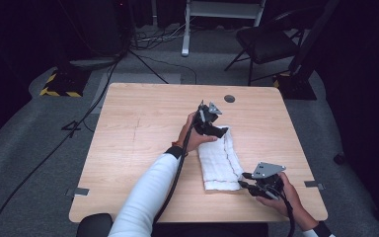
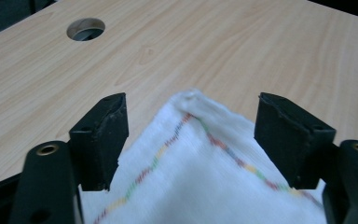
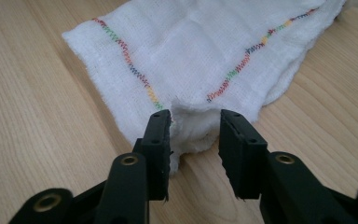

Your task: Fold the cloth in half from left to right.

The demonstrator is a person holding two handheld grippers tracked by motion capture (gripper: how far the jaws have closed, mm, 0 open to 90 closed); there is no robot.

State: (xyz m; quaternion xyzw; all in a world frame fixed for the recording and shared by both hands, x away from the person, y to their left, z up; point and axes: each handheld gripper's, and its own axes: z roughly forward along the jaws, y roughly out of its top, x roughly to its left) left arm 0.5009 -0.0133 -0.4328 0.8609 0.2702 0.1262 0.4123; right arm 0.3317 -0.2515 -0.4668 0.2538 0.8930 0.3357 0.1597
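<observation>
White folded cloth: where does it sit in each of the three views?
High view: white cloth lies right of table centre, between both grippers.
Left gripper view: bottom centre, a corner pointing up between the open jaws.
Right gripper view: upper centre, its near corner between the jaws.
Shared landmark: the multicoloured stitching.

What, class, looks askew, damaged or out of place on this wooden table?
Nothing is damaged or spilled. The folded white cloth with rainbow stitching lies slightly skewed to the table's edges, its near corner bunched between the right gripper's fingers. The round hole in the tabletop looks deliberate, not damage.
</observation>
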